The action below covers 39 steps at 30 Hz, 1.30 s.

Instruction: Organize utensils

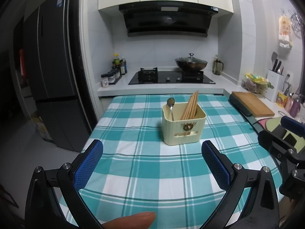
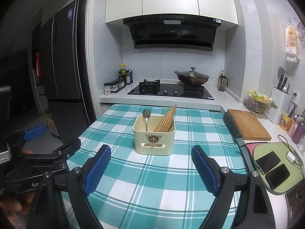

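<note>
Hovering with left gripper and right gripper spread wide, both empty. Ahead of both jaws, well apart: cream ribbed plastic utensil box, holding steel spoon and wooden chopsticks. Probably complete; keep clear above soft teal checked tablecloth.

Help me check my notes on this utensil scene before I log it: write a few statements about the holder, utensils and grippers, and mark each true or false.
1. The spoon stands in the cream holder. True.
2. The chopsticks lie flat on the checked tablecloth. False: they lean inside the holder.
3. The left gripper is open and empty. True.
4. The right gripper is shut on the spoon. False: it is open, holding nothing.
5. A lidded wok sits on the stove. True.
</note>
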Available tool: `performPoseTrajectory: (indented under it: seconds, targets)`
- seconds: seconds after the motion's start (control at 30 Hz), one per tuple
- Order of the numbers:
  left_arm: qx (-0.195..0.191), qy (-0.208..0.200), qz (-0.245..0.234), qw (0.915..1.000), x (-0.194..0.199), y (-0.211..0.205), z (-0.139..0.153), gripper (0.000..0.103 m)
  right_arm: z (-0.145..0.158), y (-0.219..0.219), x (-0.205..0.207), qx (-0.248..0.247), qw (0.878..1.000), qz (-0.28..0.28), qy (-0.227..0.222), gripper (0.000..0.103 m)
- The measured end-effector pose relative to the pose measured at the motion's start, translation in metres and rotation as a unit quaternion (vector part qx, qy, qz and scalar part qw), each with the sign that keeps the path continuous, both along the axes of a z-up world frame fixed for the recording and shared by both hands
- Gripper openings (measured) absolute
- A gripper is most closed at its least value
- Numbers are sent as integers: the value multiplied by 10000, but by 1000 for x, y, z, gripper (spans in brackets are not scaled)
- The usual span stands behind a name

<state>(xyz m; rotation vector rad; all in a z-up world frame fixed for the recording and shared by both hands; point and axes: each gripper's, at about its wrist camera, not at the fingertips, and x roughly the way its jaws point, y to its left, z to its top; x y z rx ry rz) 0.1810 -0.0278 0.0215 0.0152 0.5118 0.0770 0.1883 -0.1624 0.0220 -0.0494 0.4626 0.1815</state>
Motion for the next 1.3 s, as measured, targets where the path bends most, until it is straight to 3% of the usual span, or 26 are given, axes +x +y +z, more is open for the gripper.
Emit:
performPoseTrajectory:
  seconds: [1.3]
  targets:
    - [-2, 3, 3, 10000, -1, 0, 2, 103, 4, 4, -2, -16, 10000, 10, -7, 88]
